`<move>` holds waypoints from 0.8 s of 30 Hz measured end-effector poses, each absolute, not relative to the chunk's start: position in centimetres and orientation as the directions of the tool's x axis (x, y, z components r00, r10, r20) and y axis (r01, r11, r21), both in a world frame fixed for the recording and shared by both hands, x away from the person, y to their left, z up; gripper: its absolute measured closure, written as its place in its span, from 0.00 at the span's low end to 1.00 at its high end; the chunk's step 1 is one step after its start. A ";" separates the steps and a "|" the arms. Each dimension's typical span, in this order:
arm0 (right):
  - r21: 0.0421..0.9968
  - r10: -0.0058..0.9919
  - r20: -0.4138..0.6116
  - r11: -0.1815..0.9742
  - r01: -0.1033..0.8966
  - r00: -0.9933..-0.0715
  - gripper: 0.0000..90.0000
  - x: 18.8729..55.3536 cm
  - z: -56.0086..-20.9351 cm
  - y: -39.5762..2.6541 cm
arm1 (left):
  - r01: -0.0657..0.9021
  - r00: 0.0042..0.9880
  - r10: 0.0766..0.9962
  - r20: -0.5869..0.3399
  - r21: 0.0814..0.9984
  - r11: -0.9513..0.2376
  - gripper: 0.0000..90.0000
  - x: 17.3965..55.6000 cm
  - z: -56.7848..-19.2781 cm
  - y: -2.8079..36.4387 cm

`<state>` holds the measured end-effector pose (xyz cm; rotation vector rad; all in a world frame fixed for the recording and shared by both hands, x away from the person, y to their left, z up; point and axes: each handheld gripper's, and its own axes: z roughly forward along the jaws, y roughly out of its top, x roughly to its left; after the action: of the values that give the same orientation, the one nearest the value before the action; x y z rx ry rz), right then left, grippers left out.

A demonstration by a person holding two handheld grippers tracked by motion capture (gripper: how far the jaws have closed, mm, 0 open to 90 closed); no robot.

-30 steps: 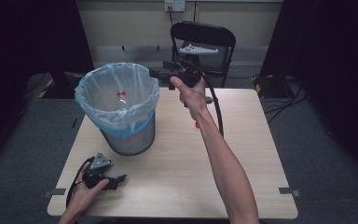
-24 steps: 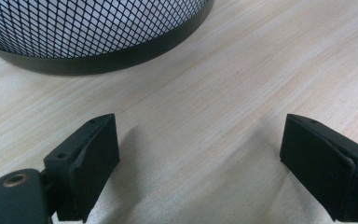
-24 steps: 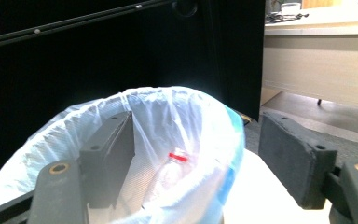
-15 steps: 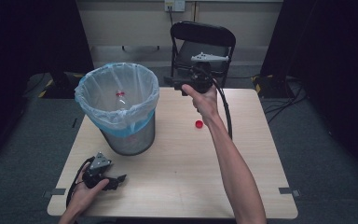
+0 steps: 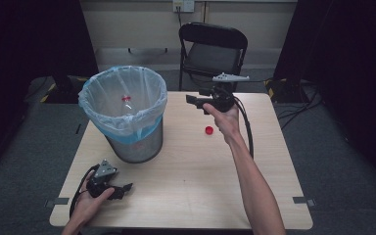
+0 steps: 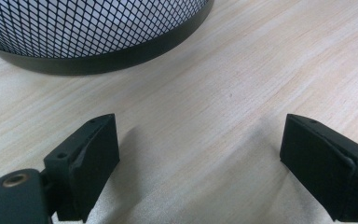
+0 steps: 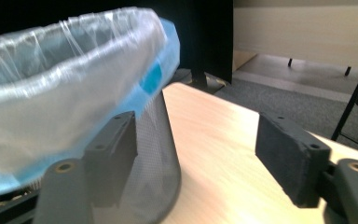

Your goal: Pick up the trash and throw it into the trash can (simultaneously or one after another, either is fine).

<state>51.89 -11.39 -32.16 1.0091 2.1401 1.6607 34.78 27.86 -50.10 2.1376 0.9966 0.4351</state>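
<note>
A mesh waste bin [image 5: 136, 142] with a clear and blue liner stands on the left half of the table. Inside it lies a clear bottle with a red cap [image 5: 126, 102]. A loose red cap [image 5: 208, 130] rests on the wood right of the bin. My right gripper [image 5: 192, 101] hovers above the table's far middle, open and empty, jaws pointing at the bin [image 7: 65, 93]. My left gripper [image 5: 125, 190] rests near the front left edge, open with nothing between its jaws, just in front of the bin's base [image 6: 93, 28]. In each gripper view the own jaws stand wide apart, right gripper [image 7: 196, 126], left gripper [image 6: 199, 128].
The light wooden table [image 5: 191, 186] is bare across its middle and right. A black folding chair [image 5: 214, 54] stands behind the far edge. The right gripper's black cable [image 5: 247, 129] hangs along the forearm. Dark curtains flank both sides.
My right gripper has drawn back from over the bin's rim, moving right and toward the near side. The left gripper has stayed put.
</note>
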 end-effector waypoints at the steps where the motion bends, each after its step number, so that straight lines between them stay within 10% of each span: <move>1: 0.920 0.653 0.214 0.114 0.374 -0.726 0.35 51.7 -32.6 -11.6 | 0.520 0.643 0.766 0.000 0.734 -0.436 0.12 34.8 -50.1 27.9; 24: 0.829 0.741 0.119 0.293 0.477 -0.661 0.45 52.0 -40.8 -13.6 | 0.521 0.644 0.765 -0.002 0.734 -0.436 0.12 34.8 -50.1 27.9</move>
<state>51.98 -13.58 -40.76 1.1091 2.2777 1.3054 34.79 27.86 -50.10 2.1372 0.9959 0.4327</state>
